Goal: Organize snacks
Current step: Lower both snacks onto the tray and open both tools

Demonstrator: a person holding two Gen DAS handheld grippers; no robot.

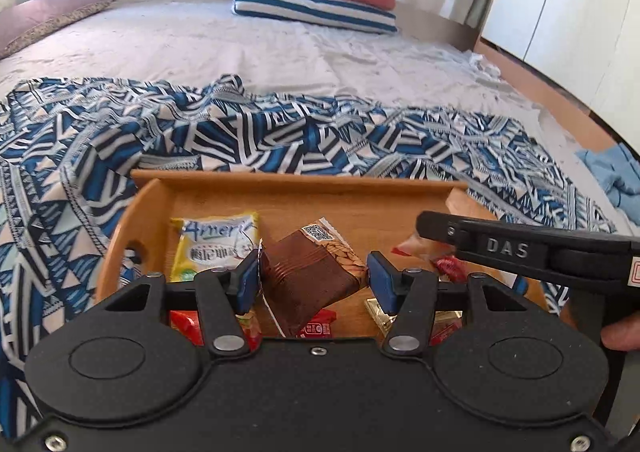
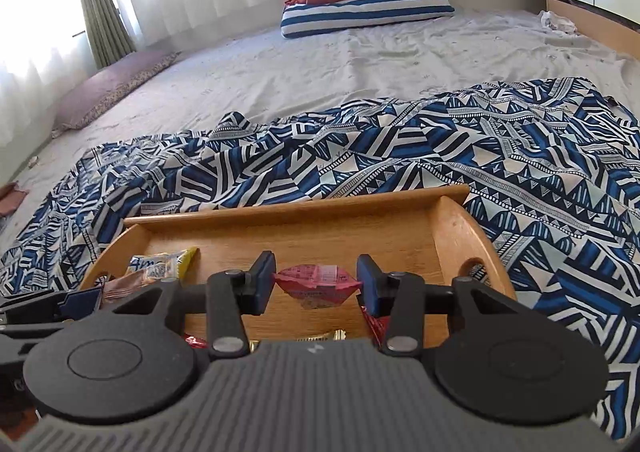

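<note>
Over the tray on the bed, the left tool grips a brown packet and the right tool a red sweet, both held above the snacks already inside, seemingly to drop them there.

I hold both black two-finger grippers tilted downward, side by side. My left gripper has its blue-padded fingers clamped on a brown wrapped snack bar. My right gripper pinches a red crinkled candy wrapper. A bare fingertip curls at the right gripper's handle.
</note>
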